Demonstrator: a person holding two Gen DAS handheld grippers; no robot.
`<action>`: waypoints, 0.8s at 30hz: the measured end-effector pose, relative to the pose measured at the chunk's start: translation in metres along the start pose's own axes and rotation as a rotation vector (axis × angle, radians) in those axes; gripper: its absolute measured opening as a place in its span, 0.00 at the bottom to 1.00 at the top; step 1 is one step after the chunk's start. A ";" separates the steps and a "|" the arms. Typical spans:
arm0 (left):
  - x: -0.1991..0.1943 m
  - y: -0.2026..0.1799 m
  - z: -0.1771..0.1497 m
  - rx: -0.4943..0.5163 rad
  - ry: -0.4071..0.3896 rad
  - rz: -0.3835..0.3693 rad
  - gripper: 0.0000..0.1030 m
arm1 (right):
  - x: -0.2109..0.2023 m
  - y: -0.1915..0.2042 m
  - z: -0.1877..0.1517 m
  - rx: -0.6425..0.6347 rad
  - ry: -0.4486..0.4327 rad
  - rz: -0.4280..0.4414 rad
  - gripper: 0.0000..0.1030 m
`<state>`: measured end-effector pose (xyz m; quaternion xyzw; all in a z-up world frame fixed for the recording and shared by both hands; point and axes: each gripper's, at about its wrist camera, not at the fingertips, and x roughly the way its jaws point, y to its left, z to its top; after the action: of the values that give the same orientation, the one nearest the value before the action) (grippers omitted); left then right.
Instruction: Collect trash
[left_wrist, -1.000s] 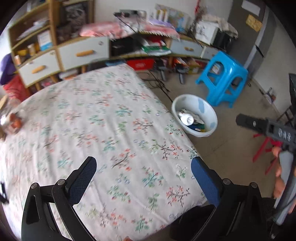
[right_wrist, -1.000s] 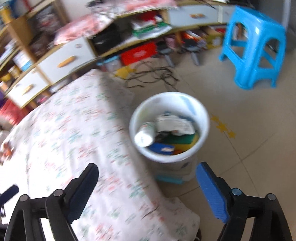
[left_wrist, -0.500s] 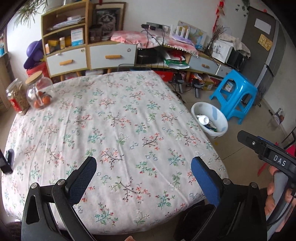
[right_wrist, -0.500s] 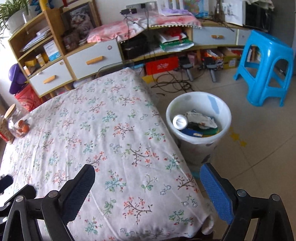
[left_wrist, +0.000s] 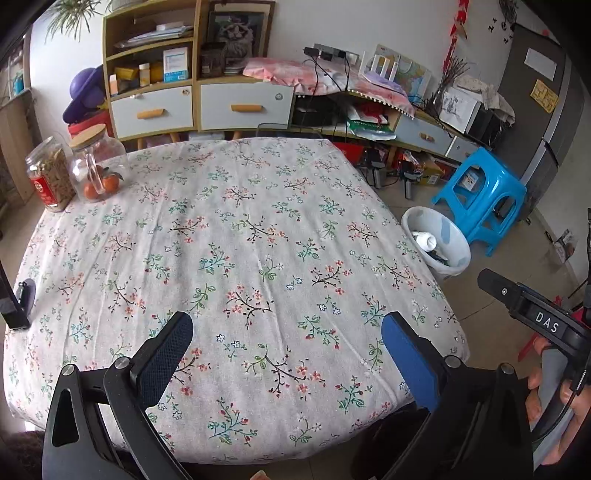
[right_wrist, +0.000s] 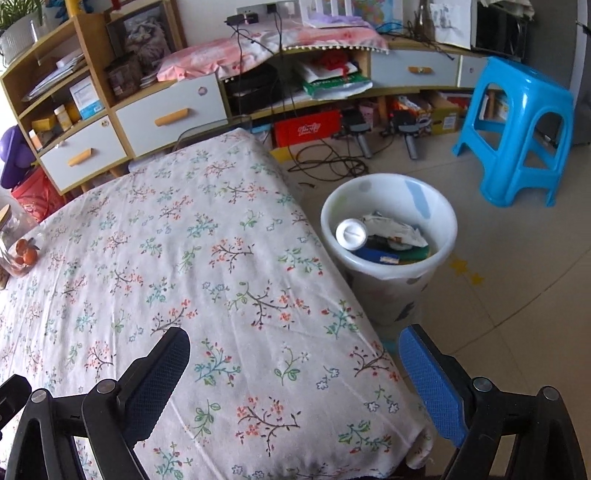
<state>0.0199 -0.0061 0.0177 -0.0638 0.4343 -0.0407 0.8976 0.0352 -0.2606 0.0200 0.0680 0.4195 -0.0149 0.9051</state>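
The left gripper (left_wrist: 284, 350) and right gripper (right_wrist: 295, 365) both hover with fingers spread wide and nothing held; the trash (right_wrist: 380, 238) sits inside the white bin (right_wrist: 441, 254) beside the table (left_wrist: 240, 236); the floral cloth shows no litter, so collecting looks essentially finished.

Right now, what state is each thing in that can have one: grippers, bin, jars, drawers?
left hand-held gripper: open, empty, over the table
right hand-held gripper: open, empty, over the table's corner
trash bin: upright on the floor, no lid, trash inside
glass jar of oranges: upright, lid on
red-labelled jar: upright, closed
cabinet drawers: shut
blue stool: upright, nothing on it
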 end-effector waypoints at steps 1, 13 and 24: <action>0.000 -0.001 -0.001 0.002 -0.002 0.003 1.00 | 0.000 0.001 -0.001 -0.001 0.002 0.002 0.92; 0.000 -0.015 -0.006 0.038 0.000 0.000 1.00 | 0.003 0.010 -0.006 -0.030 0.013 0.006 0.92; 0.000 -0.017 -0.008 0.042 -0.002 0.008 1.00 | 0.003 0.011 -0.006 -0.029 0.018 0.018 0.92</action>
<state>0.0131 -0.0233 0.0149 -0.0435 0.4327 -0.0462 0.8993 0.0334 -0.2487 0.0149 0.0585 0.4272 -0.0001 0.9023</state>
